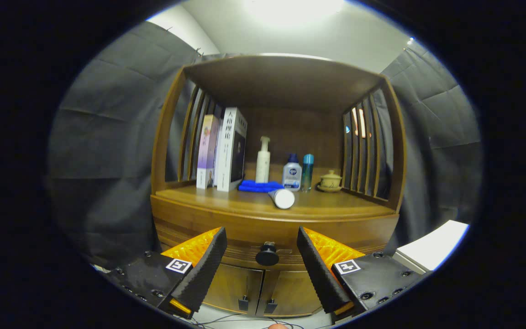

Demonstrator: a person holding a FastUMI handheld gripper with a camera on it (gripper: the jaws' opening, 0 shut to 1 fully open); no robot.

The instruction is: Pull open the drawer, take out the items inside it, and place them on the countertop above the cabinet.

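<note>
Drawer sits shut, or nearly so, in the wooden cabinet, just under the countertop, its front flush with the curved band of wood around it. Its dark round knob lies between the fingers and a little beyond their tips. The gripper is spread wide, holding nothing, one finger on each side of the knob and apart from it.

This fits two stages: the fingers lined up to take the knob for the pull, or the drawer pushed back after emptying, since several things already lie on the countertop. Whether any of them came from the drawer cannot be told, and the drawer's inside is hidden. If the pull is in hand, my judgement is that the fingers must go forward until the knob is well between the pads, close squarely on it, then draw straight back along the drawer's run; the knob is small and round, so an off-centre grip could slip.

On the countertop a white cylinder lies on its side near the front edge, closest to the drawer. Behind it are a blue cloth, a white pump bottle, a clear bottle with a blue cap, a slim teal bottle and a small lidded cup. Upright books stand further off. Two cupboard doors with small handles sit below the drawer. Nothing stands between fingers and knob.
</note>
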